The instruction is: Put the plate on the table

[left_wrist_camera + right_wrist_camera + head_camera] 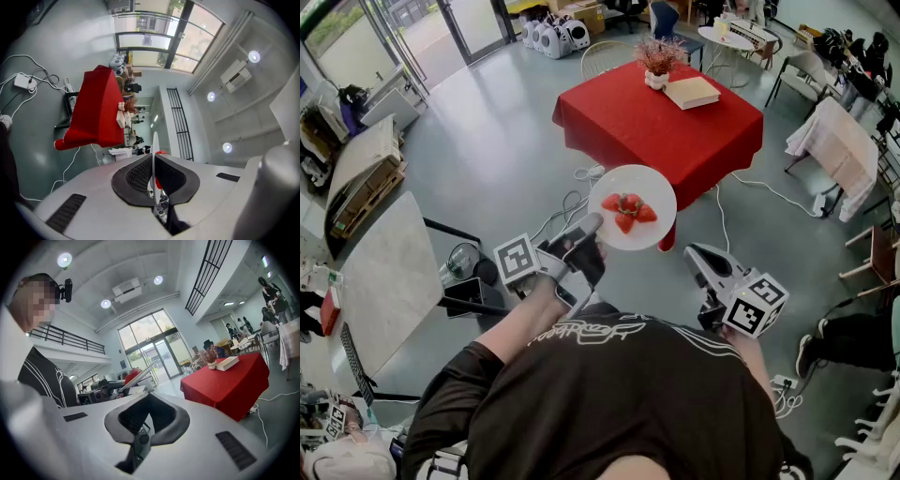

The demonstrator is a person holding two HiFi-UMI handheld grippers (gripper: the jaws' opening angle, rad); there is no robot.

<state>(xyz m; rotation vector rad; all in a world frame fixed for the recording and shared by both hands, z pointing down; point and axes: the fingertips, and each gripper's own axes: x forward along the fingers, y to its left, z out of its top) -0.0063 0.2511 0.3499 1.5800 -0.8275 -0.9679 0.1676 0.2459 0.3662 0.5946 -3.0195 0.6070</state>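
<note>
A white plate (631, 206) with cut strawberries (627, 208) is held level in the air in front of me. My left gripper (592, 228) is shut on its near left rim. In the left gripper view the plate (154, 145) shows edge-on, pinched between the dark pads. The red-clothed table (661, 117) stands a few steps ahead, beyond the plate, and also shows as the red table (96, 112) and the table (229, 380). My right gripper (697, 255) hangs to the plate's right, apart from it, jaws slightly parted and holding nothing. In the right gripper view the plate (137, 375) is at the left.
On the red table's far side lie a closed book (691, 91) and a small flower pot (656, 61). White cables (581, 202) trail over the floor near the table's front corner. A marble-topped table (380, 281) is at my left, a draped chair (839, 141) at the right.
</note>
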